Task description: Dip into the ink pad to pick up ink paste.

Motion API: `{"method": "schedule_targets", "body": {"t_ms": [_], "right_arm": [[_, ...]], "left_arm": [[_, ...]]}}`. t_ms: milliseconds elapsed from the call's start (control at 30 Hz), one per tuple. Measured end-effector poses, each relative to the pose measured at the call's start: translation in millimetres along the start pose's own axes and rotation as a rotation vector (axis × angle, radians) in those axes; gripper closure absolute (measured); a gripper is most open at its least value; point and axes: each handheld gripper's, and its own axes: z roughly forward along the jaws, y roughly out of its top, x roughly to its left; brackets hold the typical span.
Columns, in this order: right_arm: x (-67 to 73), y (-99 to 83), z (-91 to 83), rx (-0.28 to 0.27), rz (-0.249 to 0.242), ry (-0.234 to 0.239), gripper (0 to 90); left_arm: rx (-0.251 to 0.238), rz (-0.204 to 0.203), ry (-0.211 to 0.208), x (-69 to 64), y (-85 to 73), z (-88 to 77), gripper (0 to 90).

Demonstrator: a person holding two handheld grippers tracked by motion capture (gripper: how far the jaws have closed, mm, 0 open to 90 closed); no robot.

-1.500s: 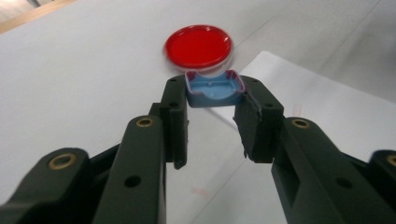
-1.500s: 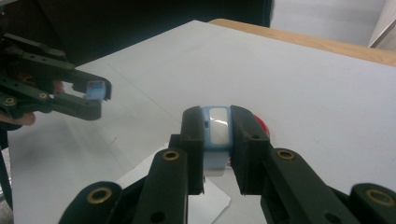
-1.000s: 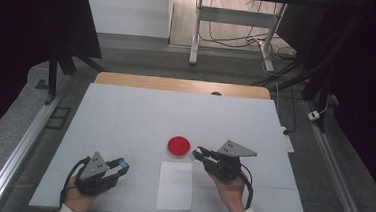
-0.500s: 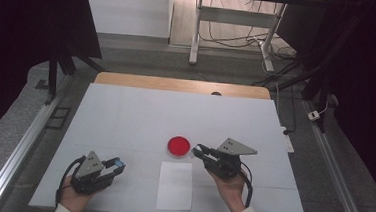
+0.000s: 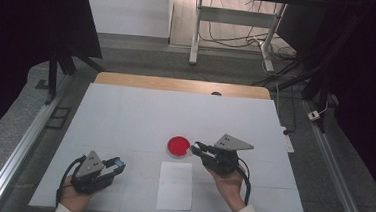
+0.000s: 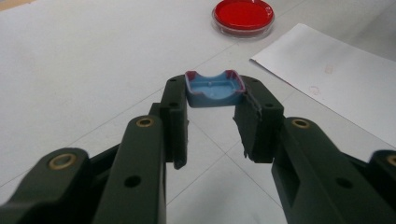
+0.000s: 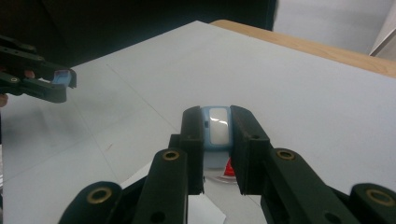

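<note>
A blue cap (image 6: 214, 88) sits clamped at the left tool's (image 6: 212, 100) tips, low over the table (image 5: 125, 116). The right tool (image 7: 218, 133) grips a blue case (image 7: 217, 128), perhaps a small device, just above the red dish (image 5: 178, 146), beside the paper (image 5: 175, 185).

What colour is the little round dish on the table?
Red, under a clear rim: the round dish shows best in the left gripper view.

Right tongs (image 5: 196, 146) touch the red dish (image 5: 178, 146) above white paper (image 5: 175, 185).
</note>
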Motion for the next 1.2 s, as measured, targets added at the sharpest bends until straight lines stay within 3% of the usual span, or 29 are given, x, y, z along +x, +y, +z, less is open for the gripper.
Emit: {"method": "schedule_targets", "body": {"t_ms": [433,767,867,1200], "right_arm": [[-8.6,9.6,17.5,0.042,-0.002,0.008,74.9],[-13.0,12.0,37.1,0.095,-0.021,-0.015,74.9],[-15.9,11.5,41.5,0.107,-0.009,0.005,74.9],[-17.2,15.2,59.5,0.151,-0.064,-0.012,74.9]], "left_arm": [[0.004,-0.001,-0.01,0.2,0.3,3.1,65.4],[0.005,-0.002,-0.012,0.0,0.3,4.3,65.4],[0.007,-0.002,-0.012,0.0,0.4,4.8,65.4],[0.007,-0.002,-0.011,0.3,0.1,4.3,65.4]]}}
